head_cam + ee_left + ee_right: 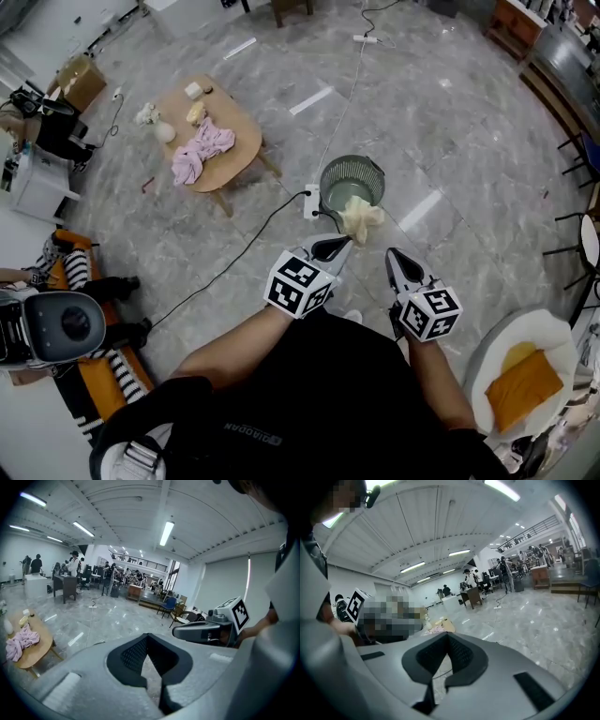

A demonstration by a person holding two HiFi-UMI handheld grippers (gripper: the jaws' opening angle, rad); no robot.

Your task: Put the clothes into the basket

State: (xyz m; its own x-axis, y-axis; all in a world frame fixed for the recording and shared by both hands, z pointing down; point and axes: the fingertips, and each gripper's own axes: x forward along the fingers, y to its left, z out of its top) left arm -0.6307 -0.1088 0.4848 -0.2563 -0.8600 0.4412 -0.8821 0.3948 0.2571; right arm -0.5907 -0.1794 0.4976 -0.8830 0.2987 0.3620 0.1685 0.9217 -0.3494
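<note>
Head view: left tool point(343, 243) & right tool point(392, 253) shut, empty; pink clothes point(202, 150) on table point(240, 118) prob. soft, light, so pinch a bunched fold.

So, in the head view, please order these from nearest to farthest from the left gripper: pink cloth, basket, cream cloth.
Counting from the left gripper:
1. Cream cloth, just ahead of the tip, at the basket's near edge.
2. Basket, right behind that cloth.
3. Pink cloth, far off to the left, on the wooden table.
</note>
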